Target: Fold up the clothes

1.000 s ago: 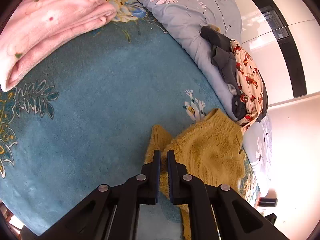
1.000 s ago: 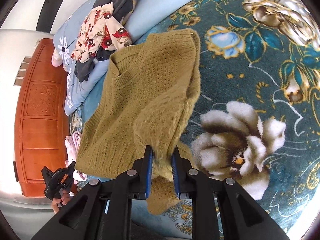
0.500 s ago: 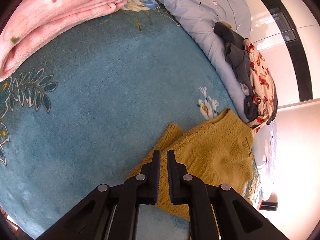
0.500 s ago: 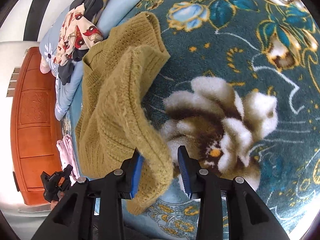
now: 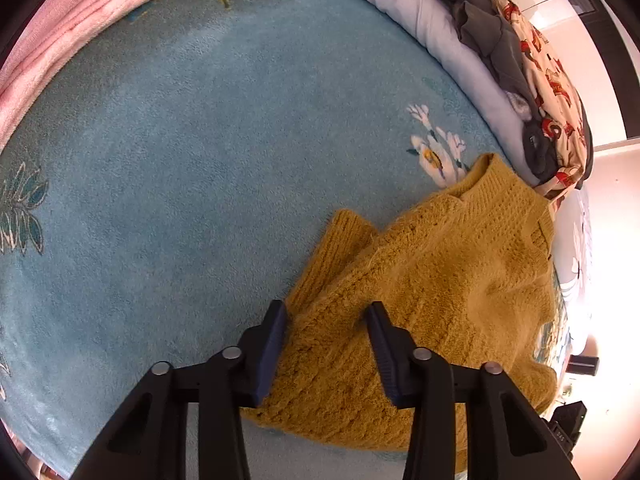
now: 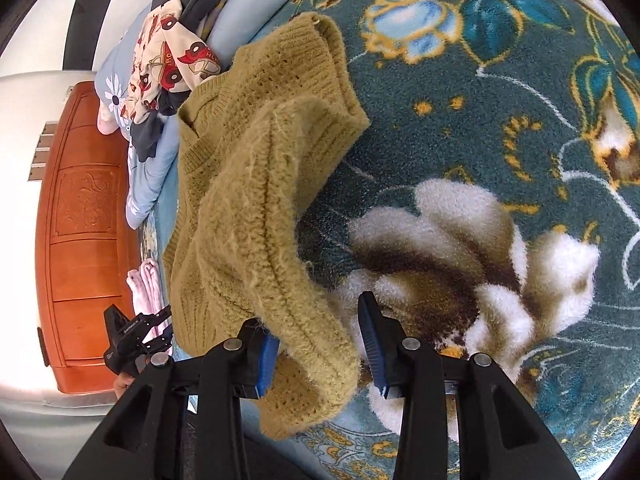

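A mustard-yellow knit sweater (image 5: 460, 280) lies on the teal floral bed cover (image 5: 180, 160), collar toward the quilt, with one sleeve folded up beside its body. My left gripper (image 5: 326, 316) stands open, and the sweater's near edge lies between its fingers without being clamped. In the right wrist view the other sleeve is draped across the sweater (image 6: 248, 200), its fuzzy cuff resting loose between the fingers of my open right gripper (image 6: 316, 334). The left gripper (image 6: 132, 340) also shows there at the sweater's far hem, held by a hand.
A folded pink blanket (image 5: 60, 32) lies at the far left. A grey and red-printed clothes pile (image 5: 532, 80) sits on a light blue daisy quilt (image 5: 432, 32) behind the sweater. An orange wooden bed board (image 6: 80, 220) borders the bed.
Both grippers went from shut to open. The right one let go of the sleeve, which now lies over the sweater body. The left one moved in over the sweater's edge.
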`<state>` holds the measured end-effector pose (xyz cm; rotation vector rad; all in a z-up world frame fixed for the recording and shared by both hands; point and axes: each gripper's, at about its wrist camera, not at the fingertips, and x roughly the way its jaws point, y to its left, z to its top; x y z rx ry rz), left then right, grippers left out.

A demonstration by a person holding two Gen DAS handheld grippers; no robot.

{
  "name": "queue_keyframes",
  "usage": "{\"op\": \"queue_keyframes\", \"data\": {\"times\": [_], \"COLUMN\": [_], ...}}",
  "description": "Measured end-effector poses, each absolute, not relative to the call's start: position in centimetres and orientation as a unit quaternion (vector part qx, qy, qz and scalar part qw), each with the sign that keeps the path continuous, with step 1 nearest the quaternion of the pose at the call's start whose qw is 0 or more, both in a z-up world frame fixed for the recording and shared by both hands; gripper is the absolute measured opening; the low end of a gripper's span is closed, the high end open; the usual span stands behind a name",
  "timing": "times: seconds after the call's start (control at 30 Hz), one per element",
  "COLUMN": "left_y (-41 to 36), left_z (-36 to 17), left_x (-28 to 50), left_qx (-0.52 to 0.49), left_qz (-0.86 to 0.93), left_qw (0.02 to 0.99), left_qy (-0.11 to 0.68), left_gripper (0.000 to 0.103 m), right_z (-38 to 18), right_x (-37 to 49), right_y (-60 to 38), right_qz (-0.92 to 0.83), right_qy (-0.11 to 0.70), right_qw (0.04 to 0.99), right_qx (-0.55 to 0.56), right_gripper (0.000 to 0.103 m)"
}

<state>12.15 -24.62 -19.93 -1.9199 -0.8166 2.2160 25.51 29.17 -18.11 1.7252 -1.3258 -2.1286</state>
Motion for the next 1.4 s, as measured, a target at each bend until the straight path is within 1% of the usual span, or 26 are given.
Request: {"op": "queue_keyframes", "data": {"times": [0.03, 0.07, 0.1, 0.13, 0.17, 0.27, 0.5, 0.63, 0.77, 0.87, 0.93, 1.03, 1.23, 1.4], "left_y": [-24.8, -24.9, -24.9, -24.8, -24.6, -24.7, -27.0, -28.0, -30.5, -31.8, -32.6, -33.1, -35.0, -35.5], "left_z": [-19.8, -19.7, -19.5, -19.3, -18.8, -17.4, -14.6, -12.2, -8.0, -4.4, -2.3, 0.4, 1.8, 5.0], "left_x": [12.3, 12.5, 12.7, 12.9, 13.0, 13.4, 14.7, 14.7, 15.2, 15.4, 15.4, 15.9, 14.6, 14.8], "left_qx": [-0.627, -0.623, -0.621, -0.618, -0.613, -0.586, -0.507, -0.474, -0.424, -0.386, -0.364, -0.338, -0.332, -0.300], "left_qz": [0.727, 0.727, 0.728, 0.731, 0.736, 0.751, 0.766, 0.781, 0.800, 0.818, 0.826, 0.845, 0.850, 0.876], "left_qw": [0.051, 0.054, 0.056, 0.059, 0.063, 0.074, 0.084, 0.073, 0.073, 0.078, 0.080, 0.076, 0.044, 0.040], "left_qy": [-0.276, -0.282, -0.283, -0.284, -0.281, -0.295, -0.387, -0.400, -0.417, -0.420, -0.423, -0.408, -0.407, -0.376], "left_gripper": [0.021, 0.016, 0.013, 0.012, 0.011, 0.009, 0.008, 0.008, 0.008, 0.008, 0.008, 0.008, 0.008, 0.008], "right_z": [-17.8, -17.4, -17.1, -16.7, -16.4, -15.0, -6.1, -1.9, 1.9, 4.7, 6.1, 7.9, 9.8, 10.8], "right_x": [25.3, 25.1, 24.8, 24.6, 24.4, 23.6, 20.3, 18.5, 16.6, 15.3, 14.3, 13.0, 10.0, 6.7], "right_y": [29.1, 29.0, 28.9, 28.8, 28.7, 28.5, 27.5, 27.2, 26.7, 26.2, 26.1, 25.6, 23.3, 21.3], "right_qz": [-0.701, -0.704, -0.707, -0.710, -0.713, -0.723, -0.766, -0.781, -0.798, -0.813, -0.815, -0.816, -0.822, -0.823], "right_qy": [-0.432, -0.429, -0.426, -0.422, -0.419, -0.413, -0.410, -0.411, -0.391, -0.375, -0.378, -0.376, -0.343, -0.330], "right_qw": [0.053, 0.057, 0.061, 0.065, 0.069, 0.086, 0.193, 0.232, 0.256, 0.275, 0.285, 0.302, 0.328, 0.343], "right_qx": [0.564, 0.563, 0.561, 0.559, 0.557, 0.547, 0.456, 0.408, 0.380, 0.351, 0.334, 0.318, 0.314, 0.311], "right_gripper": [0.035, 0.025, 0.021, 0.016, 0.014, 0.012, 0.012, 0.012, 0.012, 0.012, 0.012, 0.011, 0.011, 0.011]}}
